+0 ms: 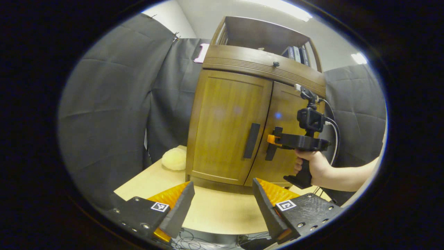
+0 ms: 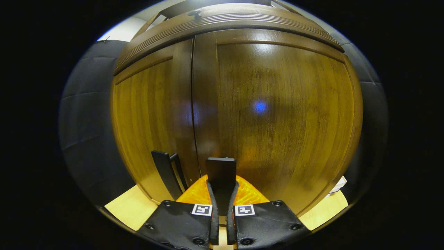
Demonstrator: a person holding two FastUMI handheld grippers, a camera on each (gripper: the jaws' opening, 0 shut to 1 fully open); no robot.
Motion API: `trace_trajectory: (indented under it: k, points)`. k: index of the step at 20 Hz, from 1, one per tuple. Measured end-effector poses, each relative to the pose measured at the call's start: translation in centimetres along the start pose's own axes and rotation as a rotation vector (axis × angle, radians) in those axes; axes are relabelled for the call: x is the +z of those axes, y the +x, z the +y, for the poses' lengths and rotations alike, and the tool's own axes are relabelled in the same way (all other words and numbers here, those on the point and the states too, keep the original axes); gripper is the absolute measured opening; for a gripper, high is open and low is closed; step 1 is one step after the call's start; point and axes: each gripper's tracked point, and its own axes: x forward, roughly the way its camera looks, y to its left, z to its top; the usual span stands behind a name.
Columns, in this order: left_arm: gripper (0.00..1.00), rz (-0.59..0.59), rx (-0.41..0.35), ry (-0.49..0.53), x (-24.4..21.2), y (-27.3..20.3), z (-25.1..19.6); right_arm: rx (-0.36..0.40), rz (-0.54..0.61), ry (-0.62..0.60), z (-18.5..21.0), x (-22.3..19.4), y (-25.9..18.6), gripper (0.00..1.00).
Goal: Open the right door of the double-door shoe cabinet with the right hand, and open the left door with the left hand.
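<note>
In the left gripper view the left gripper (image 1: 222, 201) hangs wide open and empty over the table (image 1: 215, 211), facing the cabinet (image 1: 242, 114); a yellow puff (image 1: 174, 159) sits beside it. In the right gripper view the right gripper (image 2: 222, 194) is clamped on the right door handle (image 2: 221, 173), both doors closed.

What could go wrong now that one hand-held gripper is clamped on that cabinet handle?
1. The right hand-held gripper pinches only the narrow right door handle; pulled at an angle, it might slip off.
2. The left hand-held gripper hangs open in front of the cabinet; the swinging right door may come near it.
3. The left door handle sits close beside the right one, so reaching it could crowd the two grippers.
</note>
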Motion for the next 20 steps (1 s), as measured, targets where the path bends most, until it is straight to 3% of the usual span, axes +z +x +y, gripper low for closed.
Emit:
trace_trajectory:
  k: [6, 14, 20]
  points:
    - [0.96, -0.021, -0.018, -0.051, 1.7, -0.7, 0.2, 0.024, -0.005, -0.036, 0.2, -0.6, -2.7, 0.07]
    - [0.96, -0.039, 0.015, 0.011, 3.0, -1.4, 0.8, 0.067, 0.011, -0.046, 0.0, -1.5, -6.7, 0.07]
    - [0.96, -0.094, -0.018, 0.006, 6.3, -0.5, 1.3, 0.093, 0.031, -0.058, -1.0, -2.8, -10.6, 0.07]
